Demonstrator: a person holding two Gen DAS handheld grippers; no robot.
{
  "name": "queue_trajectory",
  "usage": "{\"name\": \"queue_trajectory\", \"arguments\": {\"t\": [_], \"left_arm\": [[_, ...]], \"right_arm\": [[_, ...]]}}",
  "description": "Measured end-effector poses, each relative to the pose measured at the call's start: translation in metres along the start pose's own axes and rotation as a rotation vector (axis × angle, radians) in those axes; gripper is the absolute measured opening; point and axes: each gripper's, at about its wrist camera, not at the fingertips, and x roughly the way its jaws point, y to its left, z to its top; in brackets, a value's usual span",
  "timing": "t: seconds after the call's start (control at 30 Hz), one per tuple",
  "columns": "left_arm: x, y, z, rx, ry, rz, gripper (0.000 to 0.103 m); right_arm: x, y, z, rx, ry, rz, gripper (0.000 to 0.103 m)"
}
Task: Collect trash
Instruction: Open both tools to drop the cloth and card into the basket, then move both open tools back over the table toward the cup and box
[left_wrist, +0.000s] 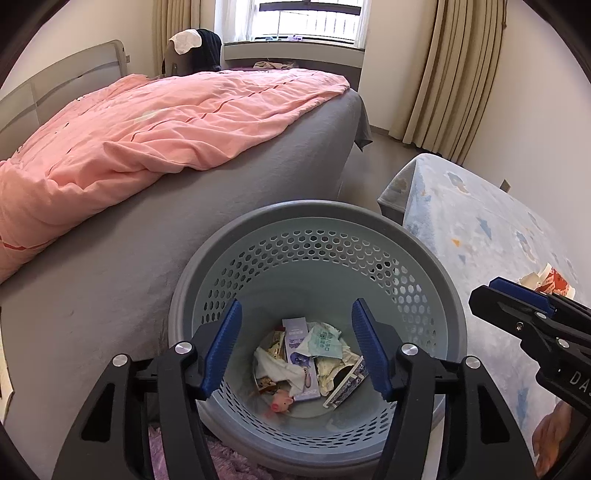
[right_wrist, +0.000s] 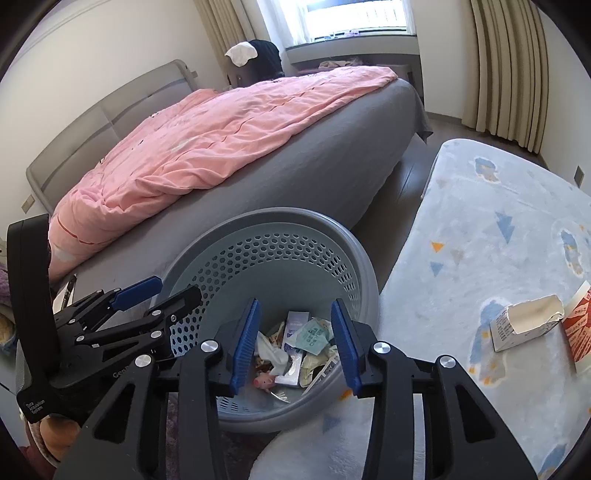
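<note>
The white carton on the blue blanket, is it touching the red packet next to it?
Cannot tell. In the right wrist view the white carton overlaps the red packet at its torn end, with no gap and no clear contact visible.

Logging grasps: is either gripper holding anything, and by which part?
Nothing is held. The left gripper and right gripper are both open and empty above the bin.

Both wrist views look steeply down, close above the shared bin (left_wrist: 443, 280).
</note>
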Motion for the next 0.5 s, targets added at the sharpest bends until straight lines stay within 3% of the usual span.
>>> {"name": "queue_trajectory", "arguments": {"t": [0.5], "left_arm": [[-0.019,0.004,-0.001,-0.007,-0.027,0.015,0.066]], "right_arm": [[-0.010,0.000,-0.004,0.004,-0.015,-0.012,0.048]]}}
